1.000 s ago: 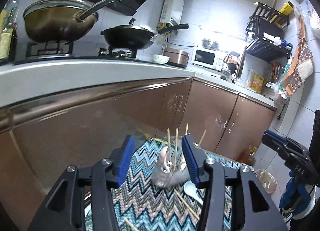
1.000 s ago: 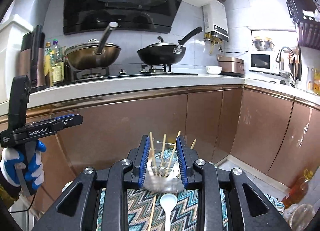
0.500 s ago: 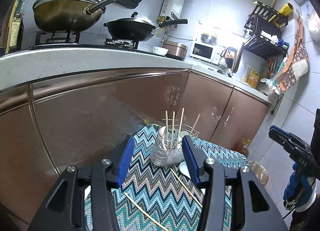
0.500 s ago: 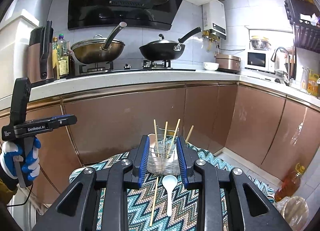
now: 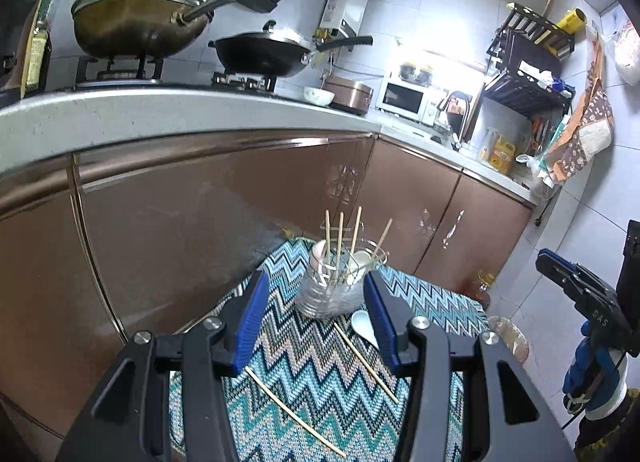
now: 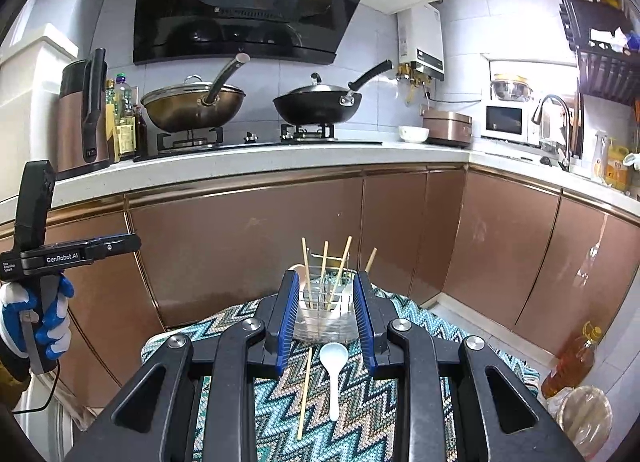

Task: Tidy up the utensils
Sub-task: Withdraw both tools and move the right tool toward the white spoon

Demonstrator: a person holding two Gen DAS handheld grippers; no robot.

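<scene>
At the worktop's far edge stands the glass holder (image 6: 323, 320) with chopsticks; a white spoon (image 6: 334, 372) lies before it, both jaws hang parted and empty — left gripper (image 5: 313, 326), right gripper (image 6: 325, 324)

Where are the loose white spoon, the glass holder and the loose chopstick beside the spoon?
white spoon (image 6: 335, 354): right wrist view, on its bowl.
glass holder (image 6: 324, 326): right wrist view, on its front wall.
loose chopstick (image 6: 305, 390): right wrist view, mid-shaft.

Black wok (image 6: 318, 106) and lidded brass pan (image 6: 194, 106) on stove, white microwave (image 6: 505, 122), oil bottle (image 6: 570, 362) on floor
</scene>
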